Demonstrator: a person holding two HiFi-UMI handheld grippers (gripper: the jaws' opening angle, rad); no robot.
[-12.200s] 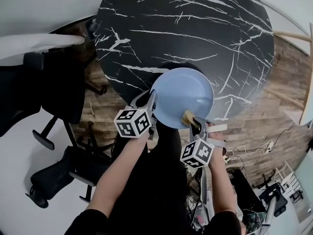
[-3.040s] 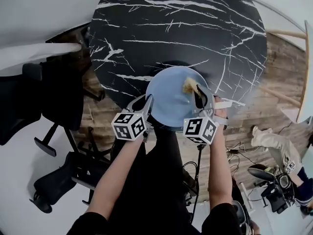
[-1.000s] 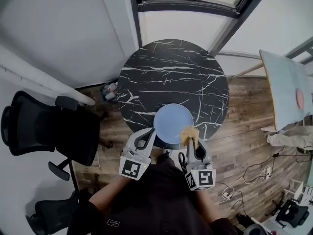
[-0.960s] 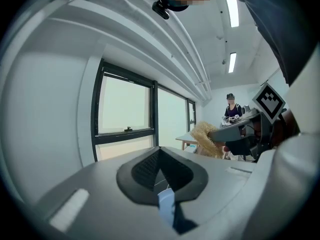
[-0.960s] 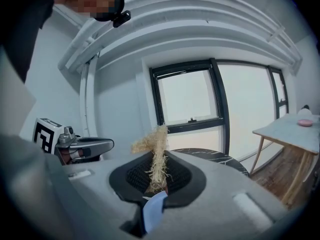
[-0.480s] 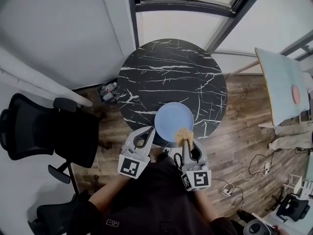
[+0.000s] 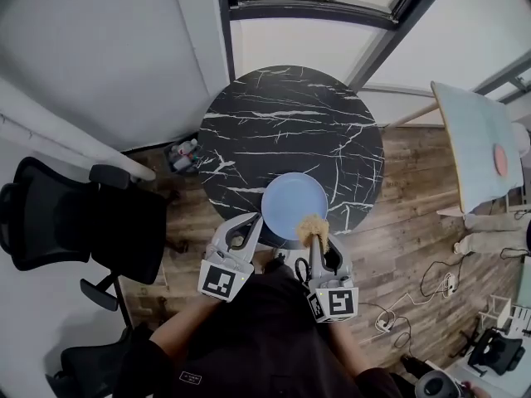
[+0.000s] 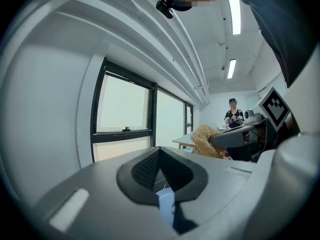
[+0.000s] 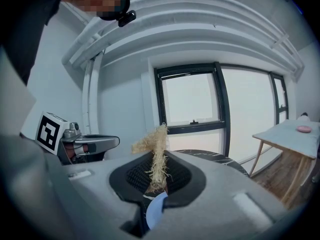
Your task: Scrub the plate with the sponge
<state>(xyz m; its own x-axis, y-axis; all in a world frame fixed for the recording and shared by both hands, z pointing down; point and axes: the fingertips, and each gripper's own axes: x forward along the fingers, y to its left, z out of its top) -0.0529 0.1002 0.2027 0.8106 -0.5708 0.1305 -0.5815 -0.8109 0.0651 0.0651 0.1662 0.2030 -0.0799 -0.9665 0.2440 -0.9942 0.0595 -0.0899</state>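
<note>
Sponge (image 7: 312,226) and right gripper (image 7: 316,239) have drawn back slightly toward the frame's lower edge. The sponge now hangs over the lower right rim of the plate (image 7: 292,201), seemingly lifted off. The plate lies at the near edge of the worktop (image 7: 282,123). Right jaws clench the sponge. The left gripper (image 7: 255,220) has its jaws pressed together, empty, beside the plate's left rim. Scrubbing looks paused or finished.
</note>
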